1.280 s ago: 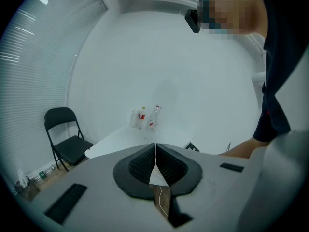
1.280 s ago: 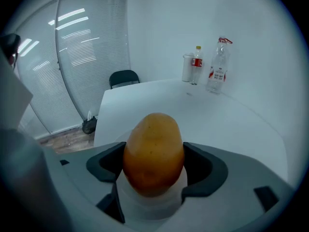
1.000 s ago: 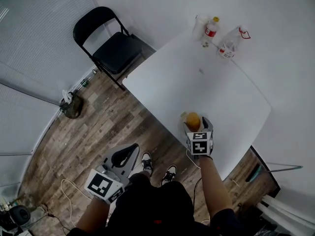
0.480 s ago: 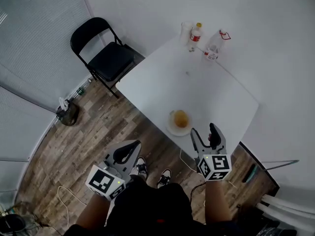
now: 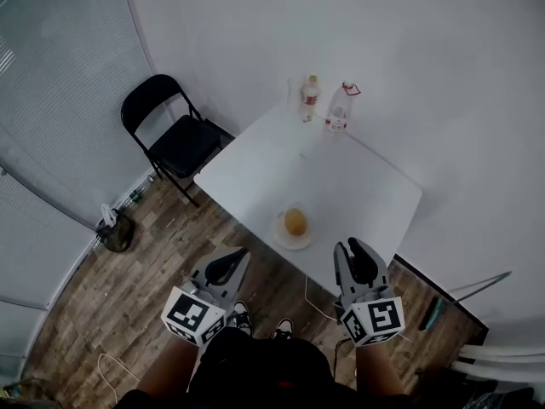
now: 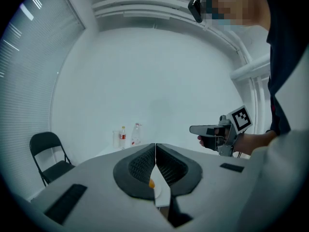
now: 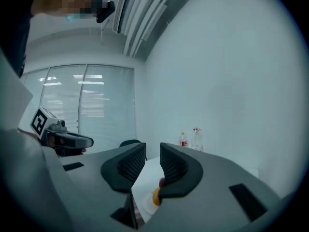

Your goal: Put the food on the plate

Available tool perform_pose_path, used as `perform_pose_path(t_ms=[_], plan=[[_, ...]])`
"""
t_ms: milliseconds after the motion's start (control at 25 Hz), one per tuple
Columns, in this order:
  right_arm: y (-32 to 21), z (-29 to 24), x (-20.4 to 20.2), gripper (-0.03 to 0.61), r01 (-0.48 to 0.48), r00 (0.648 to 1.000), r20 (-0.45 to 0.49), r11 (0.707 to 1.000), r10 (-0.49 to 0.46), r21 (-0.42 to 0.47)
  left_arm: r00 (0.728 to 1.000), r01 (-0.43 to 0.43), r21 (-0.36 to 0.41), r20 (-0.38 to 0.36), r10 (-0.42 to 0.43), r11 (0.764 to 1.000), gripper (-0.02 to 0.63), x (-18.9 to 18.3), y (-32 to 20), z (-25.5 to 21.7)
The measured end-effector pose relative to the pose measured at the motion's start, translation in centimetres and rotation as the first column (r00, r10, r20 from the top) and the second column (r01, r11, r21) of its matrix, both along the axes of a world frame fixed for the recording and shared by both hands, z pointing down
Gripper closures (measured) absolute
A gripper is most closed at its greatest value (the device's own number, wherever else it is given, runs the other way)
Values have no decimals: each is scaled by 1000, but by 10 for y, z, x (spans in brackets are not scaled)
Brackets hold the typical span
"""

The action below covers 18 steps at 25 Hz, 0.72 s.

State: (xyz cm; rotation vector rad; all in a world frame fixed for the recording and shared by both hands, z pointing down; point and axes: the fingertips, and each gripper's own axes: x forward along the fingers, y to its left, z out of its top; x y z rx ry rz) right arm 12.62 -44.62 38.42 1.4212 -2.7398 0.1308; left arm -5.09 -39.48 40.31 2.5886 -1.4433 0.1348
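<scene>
— How are the surface and the room laid out?
— A white table (image 5: 349, 173) is seen mid-frame in the head view, set into a corner of white walls (image 5: 443, 75). A wood-plank floor (image 5: 128, 271) is spread at lower left, blinds (image 5: 60, 83) are hung along the left, and a black folding chair (image 5: 174, 135) is placed at upper left, just off the table's corner

— What is kept in the containers?
— A round orange piece of food (image 5: 295, 221) is already laid on the plate (image 5: 298, 244), close to the table's near edge. A red-labelled bottle (image 5: 311, 98) and a clear bottle (image 5: 339, 109) are stood upright at the far corner, upper centre; their contents cannot be told

— And the edges and open room?
— A broad stretch of tabletop is left open between plate and bottles. Both grippers are held off the table at the bottom of the frame, over the floor. The left gripper (image 5: 238, 256) is seen with its fingers pressed together, nothing between them. The right gripper (image 5: 351, 247) has just been closing its jaws; a narrow gap is left, and nothing is caught in it
</scene>
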Motion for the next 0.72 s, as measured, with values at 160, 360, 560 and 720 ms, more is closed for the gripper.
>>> perform_pose_path(t_ms=[160,360,560,720], plan=[[14,-36,5,536,-43,999,2,995,43,85,1000,-15,57,7,15,998,591,6,4,-26],[21,-54,9,555,-65,998,-9,991,66,118,1000,-26,122,-3,26,992,591,6,6,-52],[22,-59,3,555,-51,999,-12,991,53,123,999,-38,118,-8,39,992,591,5,7,-50],[21,-56,-3,555,-44,999,-23,992,47,116,999,-47,125,-15,49,991,591,2,7,-52]])
